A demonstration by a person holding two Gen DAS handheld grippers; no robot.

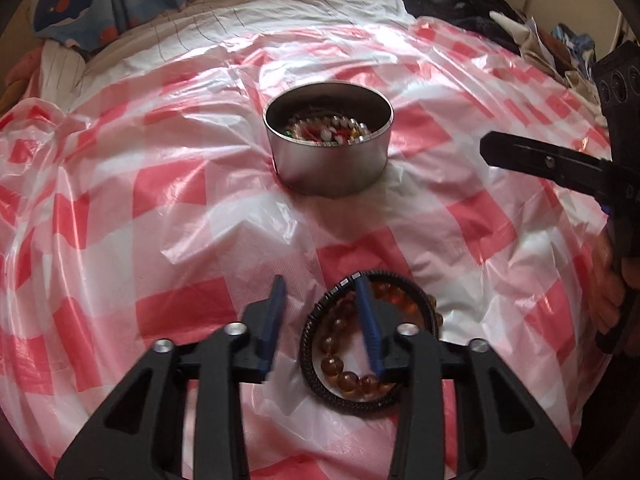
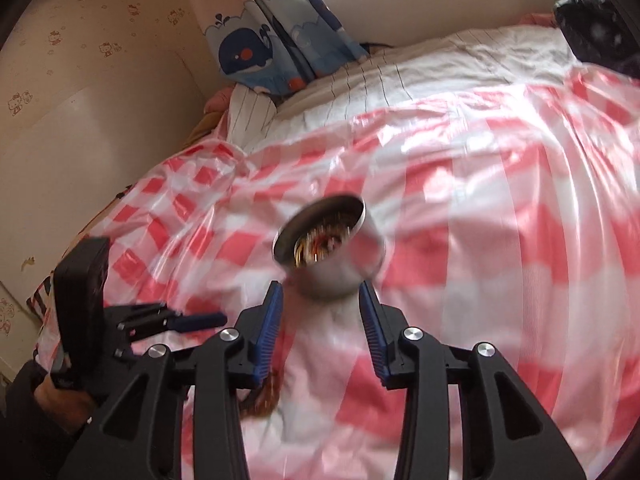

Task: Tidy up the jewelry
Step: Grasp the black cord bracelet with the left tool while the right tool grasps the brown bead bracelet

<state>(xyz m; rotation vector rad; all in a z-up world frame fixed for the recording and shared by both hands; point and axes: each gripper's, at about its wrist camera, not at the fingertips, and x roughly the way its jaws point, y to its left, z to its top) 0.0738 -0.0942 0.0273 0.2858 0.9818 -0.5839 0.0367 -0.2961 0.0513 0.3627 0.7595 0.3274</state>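
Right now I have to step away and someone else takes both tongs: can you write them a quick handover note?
Left tongs: open, low over the two bracelets, gripping nothing; one pad reaches inside the rings.
Right tongs: open, empty, aimed at the tin.
Metal tin: upright on the checked plastic sheet, already holding beaded jewelry.
Black braided bracelet and amber bead bracelet: on the sheet, amber one inside the black.
Left to do: move both bracelets into the tin.

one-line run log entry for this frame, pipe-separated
left gripper open over bracelets | right gripper open, empty, near tin | tin holds jewelry | checked plastic sheet
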